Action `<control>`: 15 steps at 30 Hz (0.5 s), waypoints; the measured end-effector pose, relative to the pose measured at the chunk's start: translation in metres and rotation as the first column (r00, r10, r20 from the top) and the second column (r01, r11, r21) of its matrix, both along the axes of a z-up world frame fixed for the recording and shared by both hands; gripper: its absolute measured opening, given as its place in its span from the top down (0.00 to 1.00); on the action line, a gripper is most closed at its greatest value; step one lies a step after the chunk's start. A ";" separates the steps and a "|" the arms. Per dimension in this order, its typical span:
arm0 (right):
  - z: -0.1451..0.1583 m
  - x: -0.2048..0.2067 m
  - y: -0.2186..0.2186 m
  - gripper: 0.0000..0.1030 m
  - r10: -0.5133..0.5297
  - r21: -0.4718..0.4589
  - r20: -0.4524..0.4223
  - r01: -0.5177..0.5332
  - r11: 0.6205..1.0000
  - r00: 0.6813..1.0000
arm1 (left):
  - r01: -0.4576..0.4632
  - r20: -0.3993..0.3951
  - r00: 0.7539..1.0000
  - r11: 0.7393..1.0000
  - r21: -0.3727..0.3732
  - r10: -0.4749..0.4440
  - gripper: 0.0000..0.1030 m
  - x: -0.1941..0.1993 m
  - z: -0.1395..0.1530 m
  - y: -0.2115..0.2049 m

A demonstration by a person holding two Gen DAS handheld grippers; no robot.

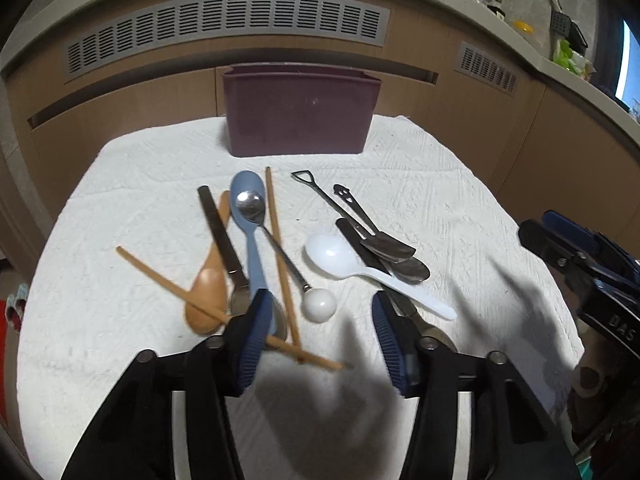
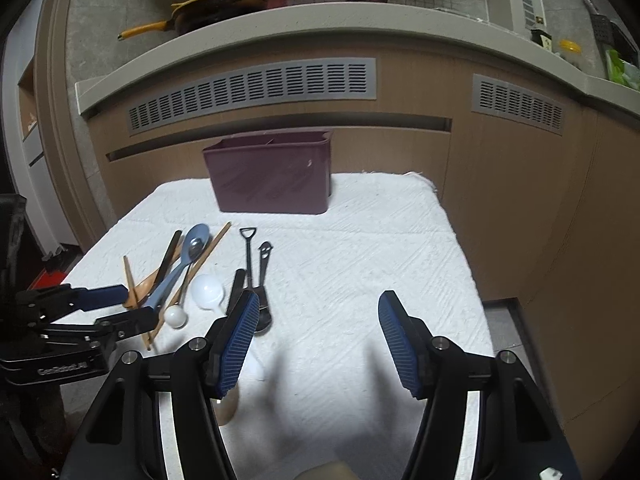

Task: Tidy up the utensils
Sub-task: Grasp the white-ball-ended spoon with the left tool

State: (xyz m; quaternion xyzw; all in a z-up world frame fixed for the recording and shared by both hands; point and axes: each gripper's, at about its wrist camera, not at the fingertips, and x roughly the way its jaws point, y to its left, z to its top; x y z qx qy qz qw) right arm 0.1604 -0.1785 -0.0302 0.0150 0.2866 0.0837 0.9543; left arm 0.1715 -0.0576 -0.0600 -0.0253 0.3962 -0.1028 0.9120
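Note:
A pile of utensils lies on a white towel (image 1: 440, 200) in front of a maroon bin (image 1: 300, 120) (image 2: 272, 176). On the left are a blue spoon (image 1: 250, 216), a wooden spoon (image 1: 208, 288), a flat steel handle (image 1: 218, 228), two chopsticks (image 1: 276, 232) and a metal spoon with a white ball end (image 1: 319, 305). To the right lie a white plastic spoon (image 1: 332, 254) and dark metal utensils (image 1: 360, 216). My left gripper (image 1: 320, 296) (image 2: 138, 303) is open astride the ball end and a chopstick, pads apart from them. My right gripper (image 2: 318, 296) is open over bare towel beside the dark utensils (image 2: 260, 280).
Wooden cabinet fronts with grey vent grilles (image 2: 256, 92) rise right behind the table. The towel's right edge (image 2: 460, 240) drops to the floor. A beige object (image 2: 226, 404) sits under my right gripper's left finger. A yellow-handled pan (image 2: 208, 4) rests on the counter above.

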 end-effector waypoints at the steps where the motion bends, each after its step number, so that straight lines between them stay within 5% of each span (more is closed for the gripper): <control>1: 0.000 0.000 -0.004 0.42 -0.003 0.006 0.001 0.003 1.000 1.000 | -0.009 -0.011 1.000 1.000 0.004 0.009 0.57 0.004 -0.003 -0.003; 9: -0.017 0.005 -0.016 0.42 -0.005 0.032 -0.072 0.007 0.999 0.997 | -0.071 -0.048 0.996 0.993 0.093 0.076 0.66 0.027 -0.022 -0.018; 12: -0.017 0.006 -0.014 0.42 0.016 0.043 -0.086 -0.012 0.999 0.996 | -0.074 -0.032 0.996 0.991 0.111 0.078 0.78 0.027 -0.022 -0.016; 15: -0.013 0.010 -0.006 0.42 0.060 0.055 -0.092 -0.055 0.997 0.994 | -0.063 0.040 0.997 0.992 0.107 0.059 0.78 0.019 -0.004 -0.007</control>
